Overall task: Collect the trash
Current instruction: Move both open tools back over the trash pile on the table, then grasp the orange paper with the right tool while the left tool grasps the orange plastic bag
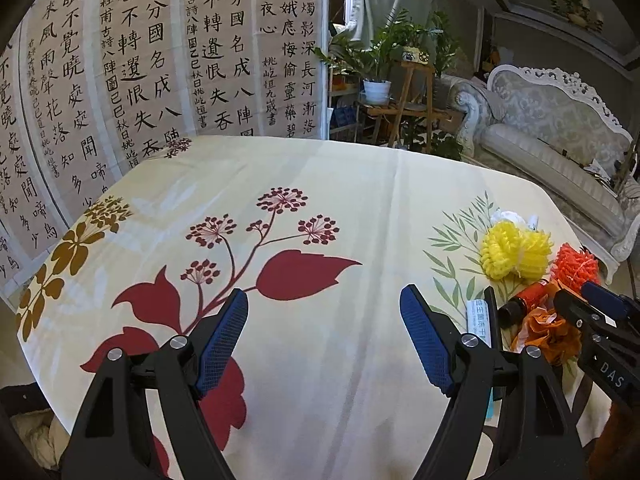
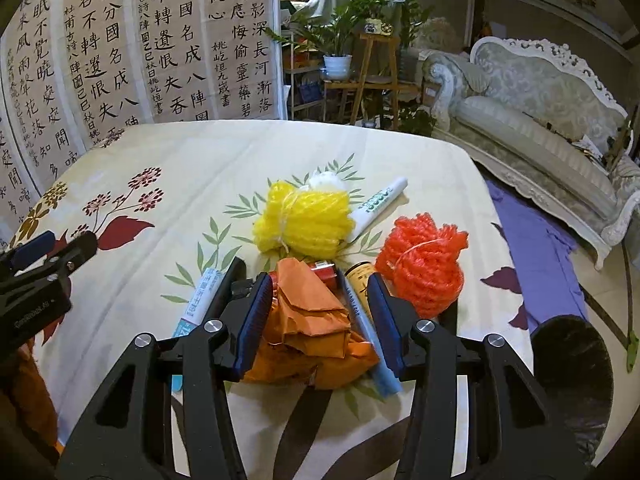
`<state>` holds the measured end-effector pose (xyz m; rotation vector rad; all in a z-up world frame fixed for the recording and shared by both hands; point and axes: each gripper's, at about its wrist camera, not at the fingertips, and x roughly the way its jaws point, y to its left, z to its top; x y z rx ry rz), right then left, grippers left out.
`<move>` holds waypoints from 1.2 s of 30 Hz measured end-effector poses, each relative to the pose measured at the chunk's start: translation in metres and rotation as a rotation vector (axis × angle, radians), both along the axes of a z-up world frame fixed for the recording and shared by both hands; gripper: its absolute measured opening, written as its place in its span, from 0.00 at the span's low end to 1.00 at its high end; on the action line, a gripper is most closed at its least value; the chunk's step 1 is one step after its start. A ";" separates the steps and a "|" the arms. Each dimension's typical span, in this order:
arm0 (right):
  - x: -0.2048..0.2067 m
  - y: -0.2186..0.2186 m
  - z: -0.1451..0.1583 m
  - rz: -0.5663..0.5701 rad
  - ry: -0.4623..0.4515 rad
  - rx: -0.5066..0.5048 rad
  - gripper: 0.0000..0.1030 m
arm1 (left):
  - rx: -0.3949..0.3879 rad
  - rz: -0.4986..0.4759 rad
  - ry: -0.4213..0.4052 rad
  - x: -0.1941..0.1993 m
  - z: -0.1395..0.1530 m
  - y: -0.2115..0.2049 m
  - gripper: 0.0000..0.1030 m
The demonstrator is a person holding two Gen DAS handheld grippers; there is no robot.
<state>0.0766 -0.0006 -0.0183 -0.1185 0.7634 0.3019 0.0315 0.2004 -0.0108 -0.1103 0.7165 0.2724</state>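
My right gripper (image 2: 319, 280) straddles a crumpled orange paper (image 2: 312, 320) that lies on the flowered tablecloth (image 2: 180, 184). Its left pad touches the paper, and a blue-and-white tube (image 2: 368, 340) lies between the paper and the right pad. Just beyond are a yellow foam net (image 2: 304, 216), an orange-red foam net (image 2: 420, 264), a white tube with green print (image 2: 380, 200) and a small bottle (image 2: 360, 280). My left gripper (image 1: 324, 296) hangs open over bare cloth, left of the pile. The right gripper (image 1: 580, 304) shows at this view's right edge.
Another white tube (image 2: 200, 300) lies left of my right gripper. A dark round opening (image 2: 572, 380) and a purple cloth (image 2: 532, 240) sit off the table's right side. Calligraphy sheets (image 1: 140, 60), potted plants (image 1: 376, 80) and a sofa (image 1: 552, 132) stand behind.
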 end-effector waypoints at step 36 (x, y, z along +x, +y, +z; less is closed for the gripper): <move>-0.034 -0.117 0.002 -0.253 -0.050 0.029 0.33 | 0.028 -0.246 0.011 0.000 0.001 -0.124 0.74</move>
